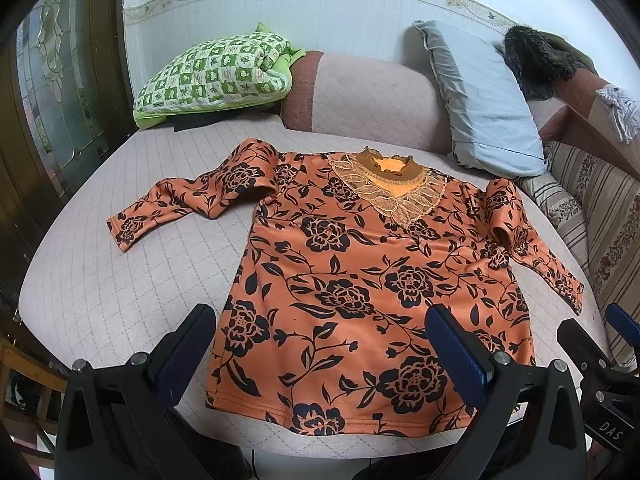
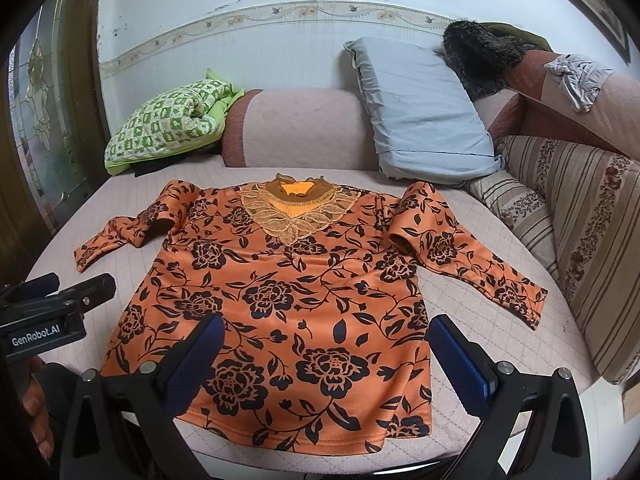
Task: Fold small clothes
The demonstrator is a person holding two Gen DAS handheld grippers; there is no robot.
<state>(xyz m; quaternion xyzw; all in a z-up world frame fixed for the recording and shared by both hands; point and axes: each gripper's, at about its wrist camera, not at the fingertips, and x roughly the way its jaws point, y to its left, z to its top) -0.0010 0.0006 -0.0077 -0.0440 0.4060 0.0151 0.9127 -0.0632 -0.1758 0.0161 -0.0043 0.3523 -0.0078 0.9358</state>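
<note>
Left gripper [image 1: 320, 344]: jaws spread wide apart, nothing held between the pads.
Left gripper pose: raised, pointed forward and slightly downward; fingers reaching in from the bottom edge of the left wrist view.
Left gripper in right wrist view [image 2: 60, 300]: seen at the left edge, beside the right unit.
Right gripper [image 2: 326, 350]: jaws spread wide apart, nothing held between the pads.
Right gripper pose: raised, pointed forward and slightly downward.
Right gripper in left wrist view [image 1: 600, 344]: partly visible at the lower right edge.
Left hand [image 2: 34, 408]: fingers partly visible below the left gripper body, lower left corner.
</note>
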